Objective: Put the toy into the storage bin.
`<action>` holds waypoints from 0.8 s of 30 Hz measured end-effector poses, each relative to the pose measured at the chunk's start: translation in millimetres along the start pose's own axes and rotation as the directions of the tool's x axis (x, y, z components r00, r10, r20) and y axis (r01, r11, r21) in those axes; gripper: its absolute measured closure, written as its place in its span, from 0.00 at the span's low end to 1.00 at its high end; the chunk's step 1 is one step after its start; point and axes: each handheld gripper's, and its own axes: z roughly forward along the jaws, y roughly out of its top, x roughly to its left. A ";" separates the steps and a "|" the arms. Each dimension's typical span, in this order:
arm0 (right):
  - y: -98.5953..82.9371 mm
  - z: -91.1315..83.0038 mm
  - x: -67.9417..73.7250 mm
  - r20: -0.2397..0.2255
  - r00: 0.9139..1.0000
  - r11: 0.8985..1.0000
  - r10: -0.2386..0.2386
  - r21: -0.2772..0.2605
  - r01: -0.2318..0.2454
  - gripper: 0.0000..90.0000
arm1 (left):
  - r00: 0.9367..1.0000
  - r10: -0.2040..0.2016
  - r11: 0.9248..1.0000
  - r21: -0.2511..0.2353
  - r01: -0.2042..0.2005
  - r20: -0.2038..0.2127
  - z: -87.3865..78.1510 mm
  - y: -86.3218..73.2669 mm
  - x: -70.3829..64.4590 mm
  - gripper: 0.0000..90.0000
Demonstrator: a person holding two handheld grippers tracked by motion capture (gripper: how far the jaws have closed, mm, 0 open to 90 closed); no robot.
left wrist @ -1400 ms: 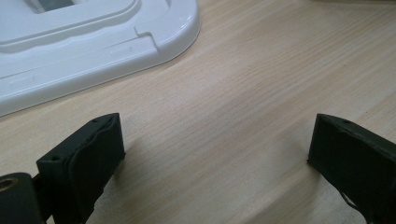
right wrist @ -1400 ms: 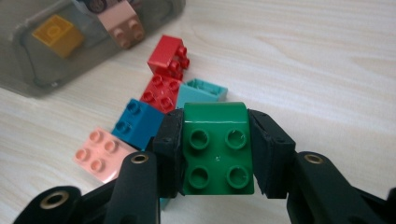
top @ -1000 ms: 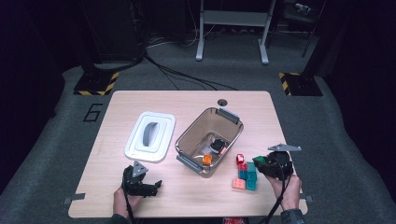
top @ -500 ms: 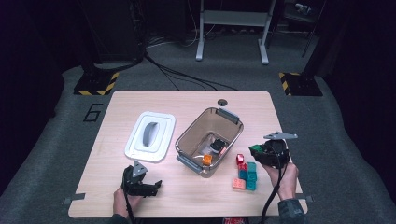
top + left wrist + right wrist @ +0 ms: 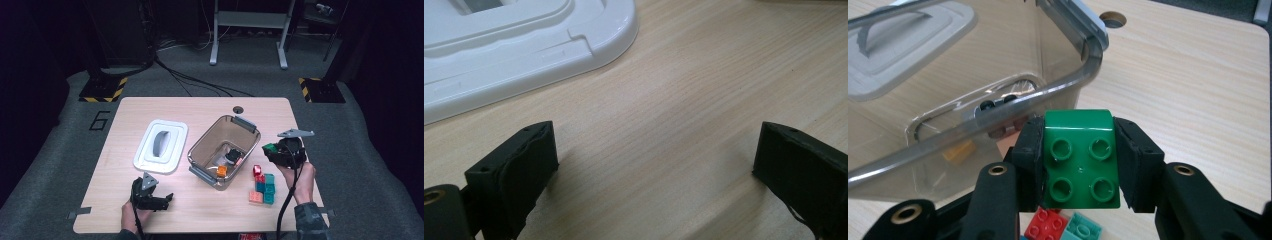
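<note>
— green brick (image 5: 1080, 159), four studs facing the camera: is that what your right gripper (image 5: 1079, 160) has?

— yes. in the right gripper view the jaws press on both of its sides. in the high view your right gripper (image 5: 281, 152) is raised off the wooden table (image 5: 200, 107), just beside the clear bin (image 5: 202, 146) at the bin's 3 o'clock, with the green brick (image 5: 270, 148) pointing toward the bin's rim.

— how is your right hand set?

— your right hand (image 5: 298, 176) comes up from 6 o'clock with the forearm nearly straight toward 12, and the gripper turns toward 10 o'clock at the wrist.

— and the loose bricks?

— a small cluster of bricks (image 5: 262, 187), red, teal and salmon, lies on the table at about 7 o'clock of your right gripper, just beside the bin's near corner. a few small pieces lie in the bin.

— your left side?

— your left gripper (image 5: 150, 196) sits low near the table's front edge, at 6 o'clock of the white lid (image 5: 145, 157). in the left gripper view its jaws stand wide apart over bare wood, holding nothing, with the white lid (image 5: 524, 45) at 11 o'clock.
</note>
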 end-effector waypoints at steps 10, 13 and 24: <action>23.1 5.8 6.8 -0.014 1.000 1.000 -0.021 -0.014 0.021 0.65 | 1.000 0.000 1.000 0.000 0.000 -0.001 -0.1 0.0 -0.1 0.04; 29.4 8.8 9.4 -0.020 0.999 0.999 -0.033 -0.020 0.032 0.65 | 1.000 0.000 1.000 0.000 0.000 0.000 -0.1 0.0 0.1 0.04; 53.0 30.1 23.9 -0.042 0.997 0.998 -0.066 -0.005 0.066 0.65 | 1.000 0.003 1.000 0.003 -0.003 0.000 -0.3 0.0 0.4 0.05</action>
